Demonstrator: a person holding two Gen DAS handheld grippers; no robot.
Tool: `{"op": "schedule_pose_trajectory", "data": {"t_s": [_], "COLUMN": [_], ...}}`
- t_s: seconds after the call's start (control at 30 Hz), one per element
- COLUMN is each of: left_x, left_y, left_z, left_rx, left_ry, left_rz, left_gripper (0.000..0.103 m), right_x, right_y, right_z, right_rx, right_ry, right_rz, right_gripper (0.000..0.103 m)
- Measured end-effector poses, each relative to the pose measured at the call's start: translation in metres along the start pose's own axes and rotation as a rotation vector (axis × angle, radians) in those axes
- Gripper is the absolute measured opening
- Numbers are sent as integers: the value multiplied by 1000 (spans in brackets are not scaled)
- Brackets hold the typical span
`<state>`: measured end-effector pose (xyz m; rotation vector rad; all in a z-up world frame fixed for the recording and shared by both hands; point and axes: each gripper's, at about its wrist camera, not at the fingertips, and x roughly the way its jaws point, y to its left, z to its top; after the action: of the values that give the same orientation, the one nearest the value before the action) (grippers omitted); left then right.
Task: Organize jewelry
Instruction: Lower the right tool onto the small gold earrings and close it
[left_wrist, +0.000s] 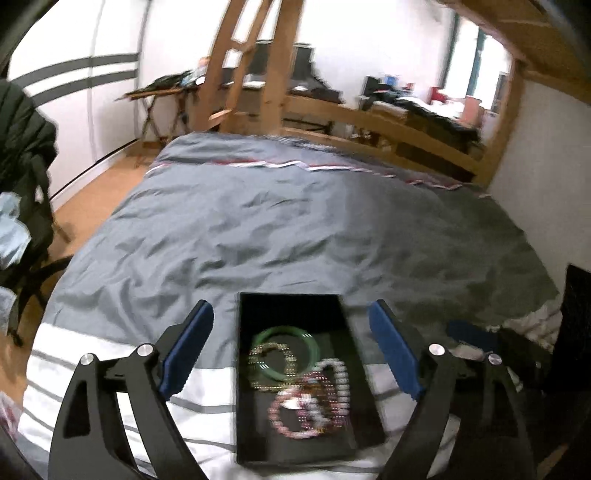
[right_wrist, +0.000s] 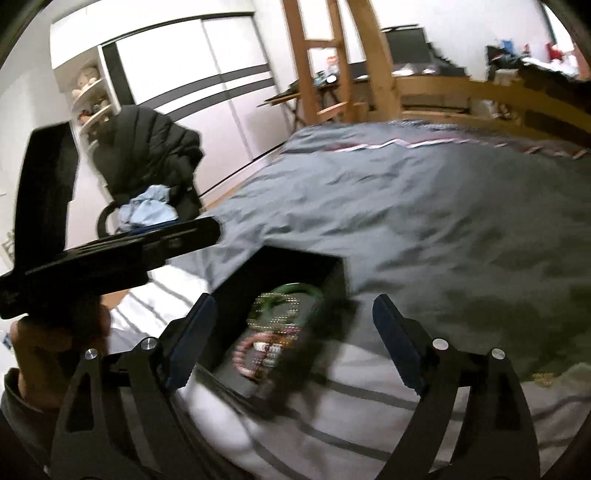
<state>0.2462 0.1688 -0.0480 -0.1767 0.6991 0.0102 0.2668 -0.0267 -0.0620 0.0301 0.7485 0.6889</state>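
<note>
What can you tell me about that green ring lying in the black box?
The green bangle is a smooth, closed ring that looks like jade or glass. It lies flat in the open black box on the bed, toward the far end. A beaded gold-looking strand overlaps it. Neither gripper touches it; the pictures are blurred.

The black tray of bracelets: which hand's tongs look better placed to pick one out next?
Probably the left. Its open tongs frame the black tray squarely, with the green bangle between the fingers. The right tongs are also open but meet the tray at a slant.
</note>
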Motion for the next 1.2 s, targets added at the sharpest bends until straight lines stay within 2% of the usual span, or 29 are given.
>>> {"op": "schedule_pose_trajectory", "data": {"t_s": [0.2,0.37,0.5,0.67,0.83,0.93,1.07,1.17,1.2], "left_x": [-25,-32,-26,-12,13,39,88,128,143], "left_y": [-66,-114,-155,-195,-229,-254,-283,-292,-293], "left_z": [-2,-13,-33,-64,-98,-118,-137,-147,-152], "left_rx": [134,163,244,387,523,604,690,693,689], "left_ry": [-28,3,48,107,185,249,338,401,423], "left_rz": [-81,-195,-241,-254,-323,-366,-401,-402,-395], "left_gripper": [86,86,86,86,86,86,72,48,44], "right_x": [-80,-131,-153,-147,-126,-109,-81,-57,-47], "right_y": [-49,-74,-94,-123,-158,-171,-195,-211,-214], "right_z": [12,18,10,-11,-30,-38,-55,-67,-72], "right_rx": [21,21,20,10,41,16,22,16,-4], "right_ry": [-63,-80,-51,37,76,82,72,97,115], "right_rz": [-161,-231,-266,-293,-315,-319,-256,-219,-215], "right_gripper": [86,86,86,86,86,84,69,63,60]}}
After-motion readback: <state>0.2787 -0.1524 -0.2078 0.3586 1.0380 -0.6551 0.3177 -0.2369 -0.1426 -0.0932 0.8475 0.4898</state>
